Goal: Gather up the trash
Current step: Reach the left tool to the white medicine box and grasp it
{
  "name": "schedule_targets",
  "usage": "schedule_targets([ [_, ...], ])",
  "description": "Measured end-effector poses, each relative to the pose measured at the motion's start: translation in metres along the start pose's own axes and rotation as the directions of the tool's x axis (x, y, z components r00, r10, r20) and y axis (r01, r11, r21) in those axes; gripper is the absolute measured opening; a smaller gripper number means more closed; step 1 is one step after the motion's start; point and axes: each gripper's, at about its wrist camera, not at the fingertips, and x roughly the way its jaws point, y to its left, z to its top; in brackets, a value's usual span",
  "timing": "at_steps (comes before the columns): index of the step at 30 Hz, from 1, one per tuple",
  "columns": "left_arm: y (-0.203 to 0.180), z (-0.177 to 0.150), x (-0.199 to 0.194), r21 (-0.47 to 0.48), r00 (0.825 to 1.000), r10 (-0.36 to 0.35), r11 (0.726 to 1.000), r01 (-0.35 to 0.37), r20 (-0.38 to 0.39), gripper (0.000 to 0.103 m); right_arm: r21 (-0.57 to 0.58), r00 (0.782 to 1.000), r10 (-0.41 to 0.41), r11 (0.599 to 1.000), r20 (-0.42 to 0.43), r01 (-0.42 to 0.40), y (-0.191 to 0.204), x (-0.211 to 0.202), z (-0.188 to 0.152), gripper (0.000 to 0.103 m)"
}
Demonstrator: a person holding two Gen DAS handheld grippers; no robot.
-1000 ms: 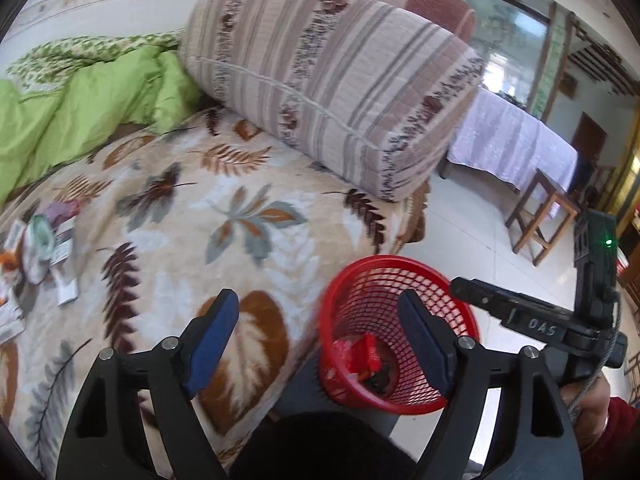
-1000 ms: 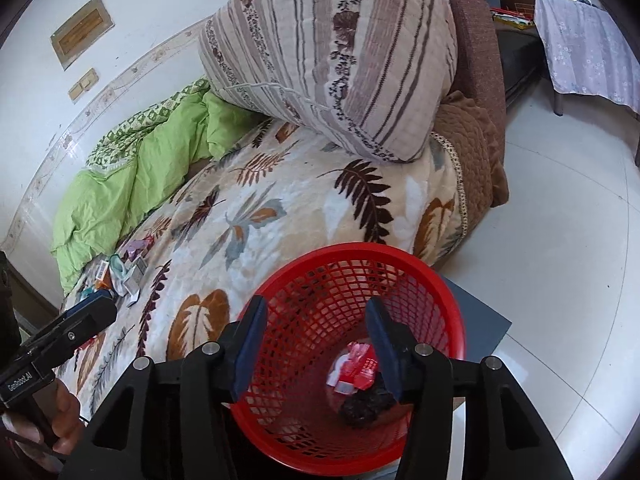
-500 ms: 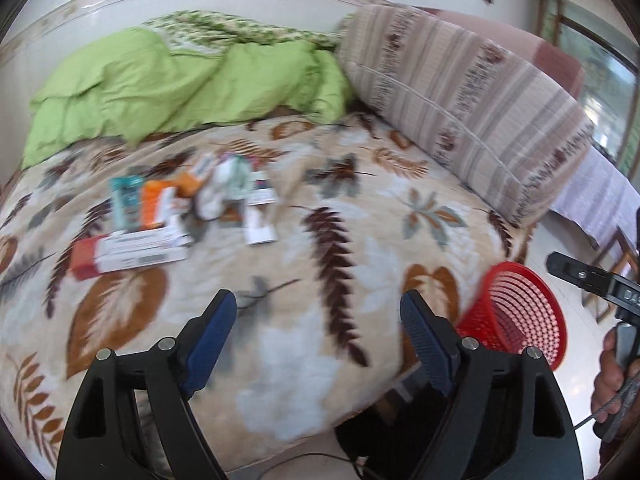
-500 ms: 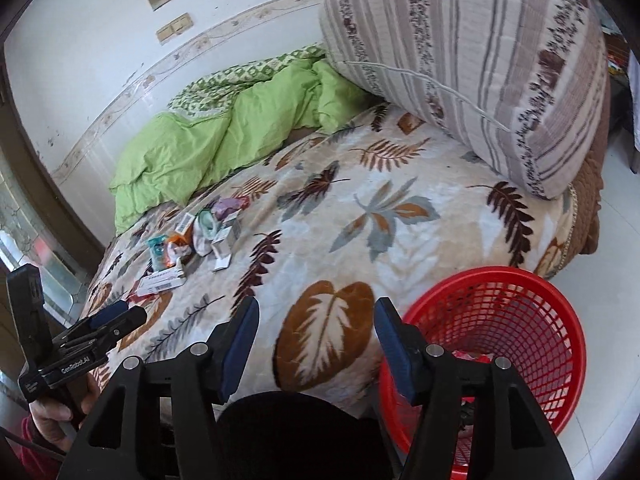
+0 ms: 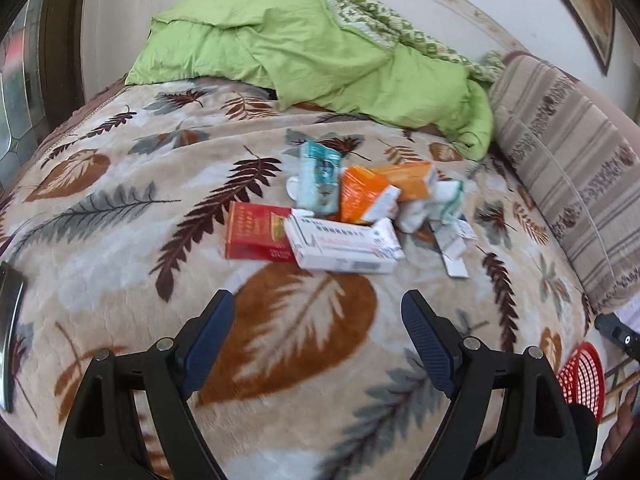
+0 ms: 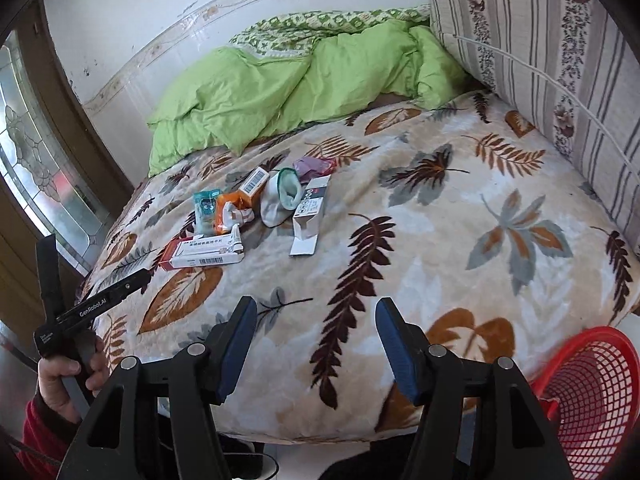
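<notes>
A pile of trash lies mid-bed on the leaf-print blanket (image 5: 120,240): a red box (image 5: 256,236), a white box (image 5: 344,246), orange boxes (image 5: 364,198), a teal packet (image 5: 320,178) and crumpled paper (image 5: 436,204). My left gripper (image 5: 318,308) hovers open just short of the pile, nothing between its fingers. My right gripper (image 6: 316,312) hangs over the bed's front edge, farther from the pile; its jaws are opening and empty. From the right wrist I see the white box (image 6: 208,254), teal packet (image 6: 207,208) and an opened carton (image 6: 308,212). The red mesh basket (image 6: 592,392) stands on the floor at the bed's right corner.
A green quilt (image 5: 312,52) is bunched at the back of the bed. A big striped cushion (image 6: 540,48) leans on the right. A brown door with patterned glass (image 6: 36,152) is at the left. A hand (image 6: 68,372) holds the left gripper's handle.
Both views have swung left, away from the red basket and onto the trash pile on the bed. The basket now sits at the right edge. The right jaws stand wider.
</notes>
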Motion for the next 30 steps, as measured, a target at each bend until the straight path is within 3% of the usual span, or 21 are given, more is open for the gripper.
schedule_targets([
  [8, -0.001, 0.059, 0.076, 0.071, 0.997, -0.059, 0.996, 0.062, -0.052, 0.084, 0.059, 0.996, 0.028, 0.998, -0.081, -0.023, 0.0, 0.049, -0.008, 0.065],
  [11, 0.0, 0.059, 0.104, 0.08, 0.992, -0.046, 0.995, 0.055, -0.115, 0.084, 0.068, 0.997, 0.042, 0.997, -0.064, -0.037, -0.004, 0.045, -0.008, 0.065],
  [15, -0.011, 0.039, 0.101, 0.1, 0.976, -0.137, 0.983, 0.156, -0.17, 0.084, 0.071, 0.997, 0.035, 0.997, -0.065, -0.03, -0.006, 0.044, -0.01, 0.065],
  [16, -0.02, 0.031, 0.093, 0.131, 0.969, -0.164, 0.973, 0.189, -0.183, 0.084, 0.073, 0.997, 0.036, 0.997, -0.064, -0.031, -0.007, 0.044, -0.009, 0.065],
  [19, -0.04, 0.008, 0.07, 0.134, 0.913, -0.323, 0.922, 0.363, -0.25, 0.084, 0.088, 0.997, 0.05, 0.995, -0.057, -0.045, -0.01, 0.044, -0.009, 0.065],
  [20, -0.046, 0.002, 0.063, 0.146, 0.903, -0.347, 0.909, 0.391, -0.255, 0.084, 0.095, 0.997, 0.054, 0.994, -0.056, -0.049, -0.011, 0.045, -0.009, 0.065],
  [21, -0.052, -0.002, 0.057, 0.17, 0.902, -0.35, 0.902, 0.397, -0.251, 0.084, 0.101, 0.997, 0.059, 0.993, -0.054, -0.053, -0.012, 0.045, -0.009, 0.065],
  [26, -0.065, -0.002, 0.06, 0.25, 0.955, -0.223, 0.93, 0.268, -0.195, 0.084, 0.108, 0.997, 0.067, 0.992, -0.045, -0.062, -0.013, 0.044, -0.01, 0.065],
  [30, -0.066, 0.001, 0.084, 0.223, 0.958, -0.179, 0.948, 0.229, -0.222, 0.084, 0.094, 0.998, 0.051, 0.994, -0.037, -0.047, -0.013, 0.042, -0.01, 0.065],
])
